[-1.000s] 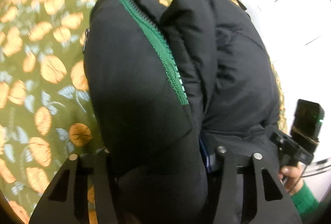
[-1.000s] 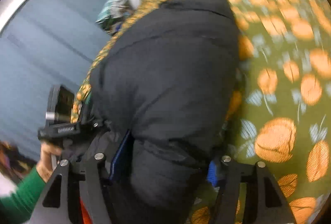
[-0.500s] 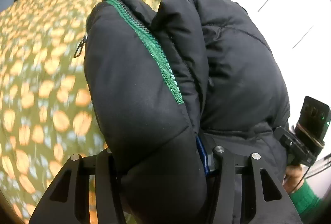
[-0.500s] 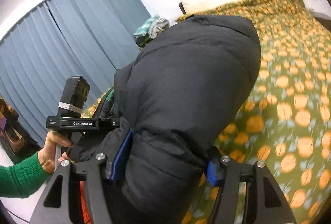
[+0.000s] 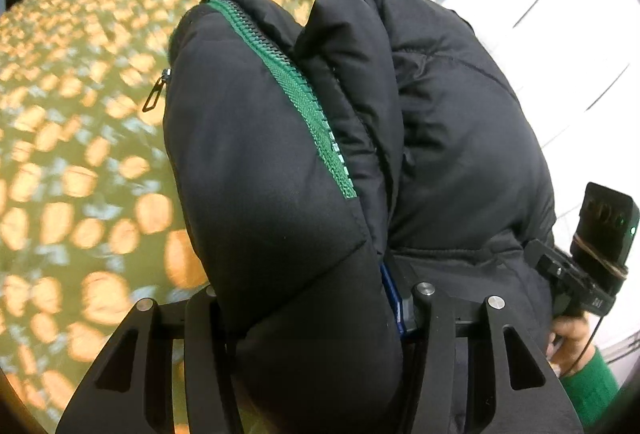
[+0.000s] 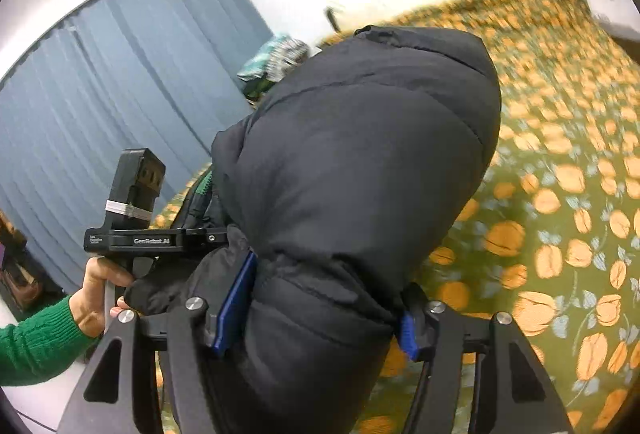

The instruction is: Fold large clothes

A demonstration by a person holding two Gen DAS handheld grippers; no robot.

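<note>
A folded black puffer jacket with a green zipper hangs bundled above the bed. My left gripper clamps one thick end of it; its jaws are opening slightly, with the padding still bulging between the pads. My right gripper is shut on the other end of the jacket, blue pads pressed into the fabric. Each view shows the other hand-held gripper beside the bundle, held by a hand in a green sleeve.
A bed cover in green with orange flowers lies below the jacket and spreads to the right; it also shows at the left. Blue curtains hang at the left. A heap of clothes sits near the bed's far corner.
Both grippers have lifted the jacket bundle off the bed cover and carried it sideways. The cover now lies farther below, and the curtains and wall have come into view.
</note>
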